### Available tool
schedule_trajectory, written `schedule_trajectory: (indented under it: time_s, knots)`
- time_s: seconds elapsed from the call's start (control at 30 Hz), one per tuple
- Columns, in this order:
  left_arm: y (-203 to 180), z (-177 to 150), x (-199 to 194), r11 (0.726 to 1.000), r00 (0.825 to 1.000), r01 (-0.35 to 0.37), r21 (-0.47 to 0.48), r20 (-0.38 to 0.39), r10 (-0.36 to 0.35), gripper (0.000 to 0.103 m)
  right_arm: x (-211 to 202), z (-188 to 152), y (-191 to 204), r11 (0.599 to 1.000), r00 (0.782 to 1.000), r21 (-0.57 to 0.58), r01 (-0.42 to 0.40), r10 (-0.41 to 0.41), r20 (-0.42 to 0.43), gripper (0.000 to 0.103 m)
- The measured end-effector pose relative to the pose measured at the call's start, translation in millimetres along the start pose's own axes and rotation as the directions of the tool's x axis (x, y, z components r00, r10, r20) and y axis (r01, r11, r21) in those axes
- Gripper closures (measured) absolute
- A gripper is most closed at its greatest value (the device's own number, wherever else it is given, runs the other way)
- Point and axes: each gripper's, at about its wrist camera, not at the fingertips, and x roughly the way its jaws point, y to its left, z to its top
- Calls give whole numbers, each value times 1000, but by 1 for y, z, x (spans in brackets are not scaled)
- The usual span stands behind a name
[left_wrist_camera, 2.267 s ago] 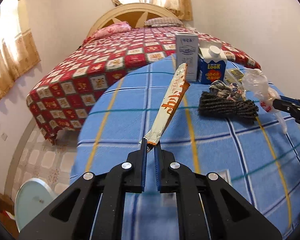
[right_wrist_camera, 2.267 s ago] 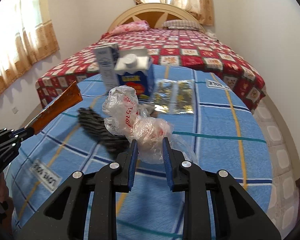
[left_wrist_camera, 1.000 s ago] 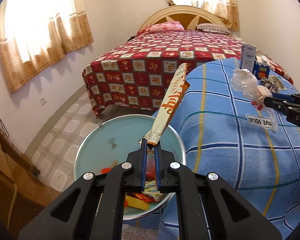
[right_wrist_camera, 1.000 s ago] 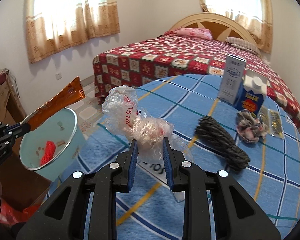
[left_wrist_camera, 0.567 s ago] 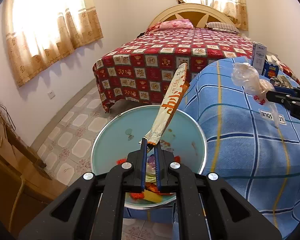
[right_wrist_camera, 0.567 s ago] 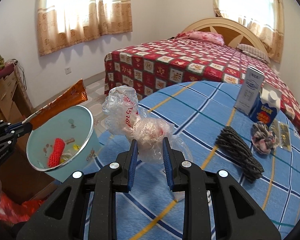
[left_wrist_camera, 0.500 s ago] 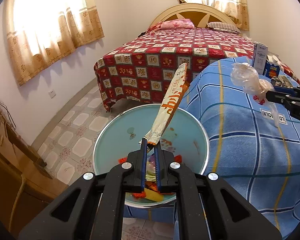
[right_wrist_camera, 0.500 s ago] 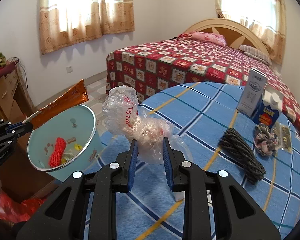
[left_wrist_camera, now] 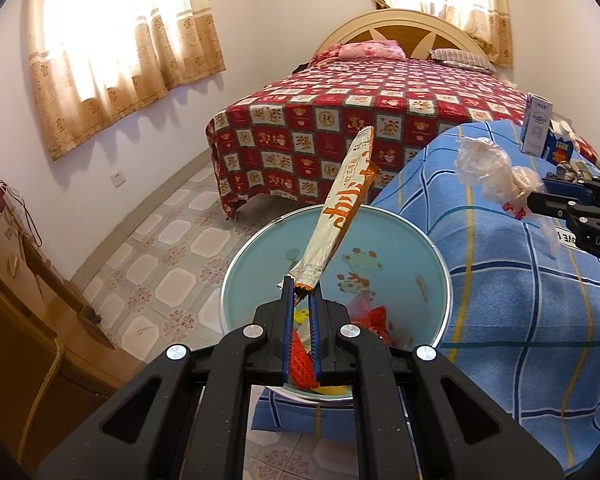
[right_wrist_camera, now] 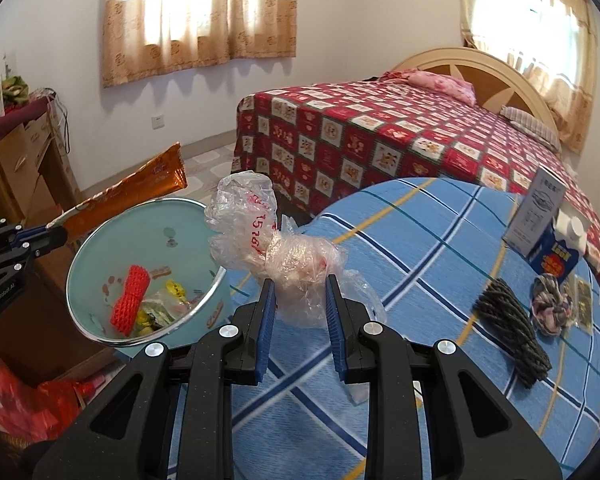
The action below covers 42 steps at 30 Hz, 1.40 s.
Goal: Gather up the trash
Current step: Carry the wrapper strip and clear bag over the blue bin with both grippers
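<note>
In the left wrist view, the left gripper (left_wrist_camera: 301, 295) has its jaws pinched nearly together on the crimped near end of a long snack wrapper (left_wrist_camera: 346, 208), silver with orange print. The wrapper slants up and away to the right, and its gripped end hangs over the open mouth of a light blue waste bin (left_wrist_camera: 436, 256) with a metal rim. The bin stands on the tiled floor (left_wrist_camera: 172, 248), just beside the left edge of a table covered with a blue checked cloth (left_wrist_camera: 540, 304). Red and yellow scraps (left_wrist_camera: 374, 318) lie at the bottom of the bin. At the right edge, the right gripper (left_wrist_camera: 534, 204) reaches in above the cloth, closed on a crumpled clear plastic bag (left_wrist_camera: 488, 168). Far behind stands a bed with a red patterned cover (left_wrist_camera: 380, 120).

In the right wrist view, the right gripper (right_wrist_camera: 300, 292) holds its jaws at a narrow gap, pressed on both sides of the plastic bag (right_wrist_camera: 272, 248), whose red-printed top bulges up to the left. The bag is above the left part of the table cloth (right_wrist_camera: 420, 240), near the bin (right_wrist_camera: 96, 320) but not over it. A red mesh piece (right_wrist_camera: 130, 300) and small wrappers lie inside the bin. At the left edge, the left gripper (right_wrist_camera: 58, 236) holds the snack wrapper (right_wrist_camera: 136, 192) over the bin's far rim. On the far right of the table lie a dark cord bundle (right_wrist_camera: 512, 328), a crumpled cloth scrap (right_wrist_camera: 550, 308), and two cartons (right_wrist_camera: 548, 220).
</note>
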Motion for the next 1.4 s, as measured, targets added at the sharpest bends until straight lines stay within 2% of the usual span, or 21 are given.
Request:
schedule_trajectory:
  time_s: [0.37,1.4]
  knots:
    - [12,-5,-1,1000,1000,-20,-17,-8,20,96,9,6,21,999,1000,-46,-23,23,-7,78]
    - [29,-10,4,998,999,-35,-58,-25,33,96,16,10,42,994,999,-94,-52,51,-11,78]
